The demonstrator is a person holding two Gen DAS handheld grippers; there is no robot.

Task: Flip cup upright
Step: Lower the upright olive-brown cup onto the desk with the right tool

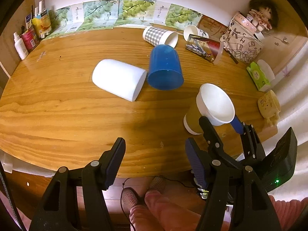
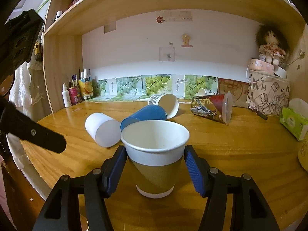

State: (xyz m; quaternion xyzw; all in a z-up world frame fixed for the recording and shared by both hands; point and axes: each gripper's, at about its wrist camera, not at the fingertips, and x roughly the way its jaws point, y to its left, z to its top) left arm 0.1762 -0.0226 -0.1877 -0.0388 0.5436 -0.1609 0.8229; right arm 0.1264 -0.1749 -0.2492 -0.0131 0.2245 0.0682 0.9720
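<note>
A brown and white paper cup [image 2: 156,154] stands upright on the wooden table, between the fingers of my right gripper [image 2: 156,165]. The jaws are open, with a small gap on each side of the cup. The same cup [image 1: 209,105] and the right gripper [image 1: 223,123] show in the left wrist view at the right. My left gripper [image 1: 154,157] is open and empty over the table's front edge. A white cup [image 1: 119,79], a blue cup [image 1: 165,67], a checked cup [image 1: 159,36] and a printed cup [image 1: 204,46] lie on their sides.
Bottles and boxes [image 1: 30,32] stand at the back left. A patterned bag [image 1: 242,42] with a doll, a green tissue pack [image 1: 258,76] and a yellow mug [image 1: 269,104] sit along the right side. A shelf [image 2: 154,2] hangs above the table.
</note>
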